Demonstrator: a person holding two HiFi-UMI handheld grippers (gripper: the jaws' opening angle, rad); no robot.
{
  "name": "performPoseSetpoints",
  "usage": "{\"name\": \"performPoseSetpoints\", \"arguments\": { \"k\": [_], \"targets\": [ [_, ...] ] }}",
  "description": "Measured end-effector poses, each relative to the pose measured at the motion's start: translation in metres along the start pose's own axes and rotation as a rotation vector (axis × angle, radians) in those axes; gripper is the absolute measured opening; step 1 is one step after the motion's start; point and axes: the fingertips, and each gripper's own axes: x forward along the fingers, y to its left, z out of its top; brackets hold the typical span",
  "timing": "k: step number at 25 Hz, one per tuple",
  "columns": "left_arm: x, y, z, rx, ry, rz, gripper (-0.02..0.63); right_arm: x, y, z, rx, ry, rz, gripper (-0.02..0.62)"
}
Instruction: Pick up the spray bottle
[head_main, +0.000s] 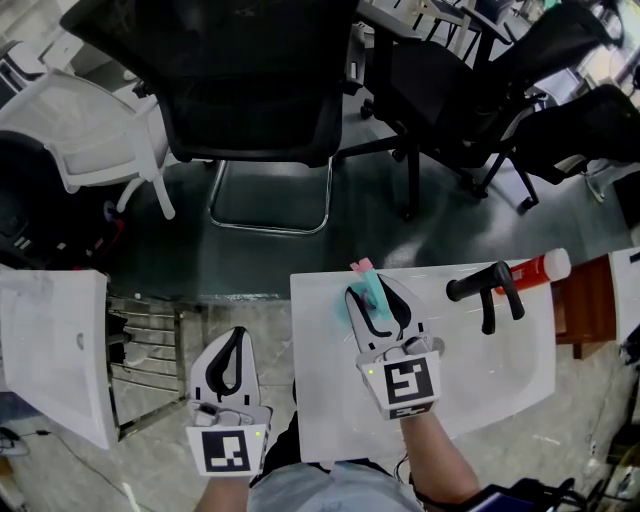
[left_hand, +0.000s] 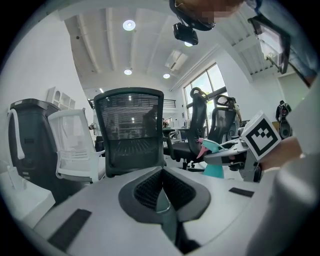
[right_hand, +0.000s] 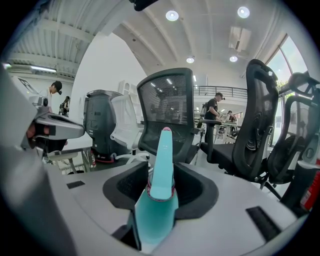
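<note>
A teal spray bottle with a pink nozzle stands on the white table, near its far edge. My right gripper is around it, jaws on either side of the neck. In the right gripper view the bottle fills the gap and the dark pads lie against its neck. My left gripper hangs off the table's left side, over the floor. It is shut with nothing between its pads. From the left gripper view the bottle shows at the right, upright under the right gripper.
A black-handled tool and a red-and-white bottle lie on the table to the right. Black office chairs stand beyond the table. Another white table and a wire rack are at the left.
</note>
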Motion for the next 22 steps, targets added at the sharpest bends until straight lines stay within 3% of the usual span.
{"name": "performPoseSetpoints", "arguments": {
  "k": [22],
  "targets": [
    [-0.013,-0.002,0.015,0.012,-0.034,0.000,0.017,-0.019,0.001,0.016,-0.015,-0.043,-0.025,0.150]
  ]
}}
